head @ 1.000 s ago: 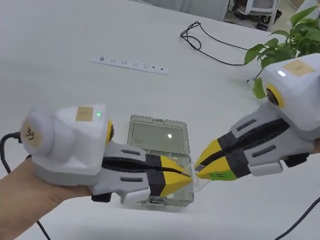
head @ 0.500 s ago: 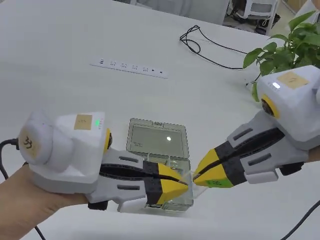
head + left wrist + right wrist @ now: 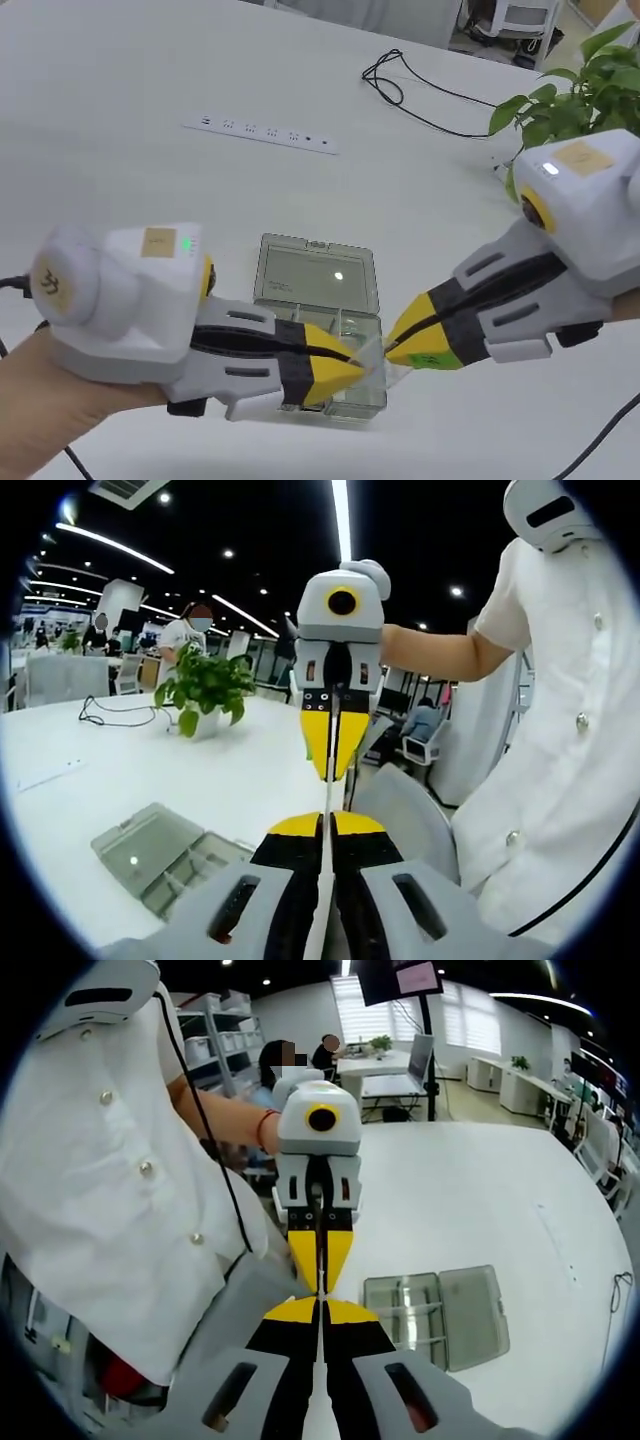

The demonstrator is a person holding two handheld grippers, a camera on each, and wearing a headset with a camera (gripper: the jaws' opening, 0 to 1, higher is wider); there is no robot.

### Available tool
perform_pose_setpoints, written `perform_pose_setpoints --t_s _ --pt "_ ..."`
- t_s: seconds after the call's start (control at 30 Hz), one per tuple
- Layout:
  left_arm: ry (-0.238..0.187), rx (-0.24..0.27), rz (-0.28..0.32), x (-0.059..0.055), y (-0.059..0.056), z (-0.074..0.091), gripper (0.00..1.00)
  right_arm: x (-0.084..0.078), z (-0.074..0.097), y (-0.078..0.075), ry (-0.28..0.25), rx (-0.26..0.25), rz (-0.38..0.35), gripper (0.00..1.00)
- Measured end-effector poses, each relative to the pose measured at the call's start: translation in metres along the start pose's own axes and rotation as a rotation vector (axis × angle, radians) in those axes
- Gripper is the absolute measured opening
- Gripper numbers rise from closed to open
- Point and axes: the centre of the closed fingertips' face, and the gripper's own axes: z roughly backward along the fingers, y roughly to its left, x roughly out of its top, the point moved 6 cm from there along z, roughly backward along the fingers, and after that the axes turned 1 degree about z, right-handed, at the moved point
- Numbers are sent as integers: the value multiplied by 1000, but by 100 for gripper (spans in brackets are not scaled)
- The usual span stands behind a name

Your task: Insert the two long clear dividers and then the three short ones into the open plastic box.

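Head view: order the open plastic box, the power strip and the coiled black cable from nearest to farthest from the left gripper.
1. Open plastic box, at the tips of the left gripper.
2. Power strip, mid-table beyond.
3. Coiled black cable, far side, rightward.

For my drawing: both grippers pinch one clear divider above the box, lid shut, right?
No, the lid is open, lying flat beside the box, as the head view shows. Left gripper and right gripper do pinch one clear divider above it.
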Motion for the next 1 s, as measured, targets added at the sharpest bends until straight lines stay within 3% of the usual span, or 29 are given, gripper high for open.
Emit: perform_pose_setpoints --t_s 0.4,0.9,1.0 --pt "31 80 33 -13 11 14 10 -13 7 -17 64 -78 -17 2" --pt "53 212 77 -33 28 41 41 -37 -7 -47 176 -145 -5 2" --pt "55 235 83 -37 32 45 49 -46 -13 -54 223 -160 19 2"
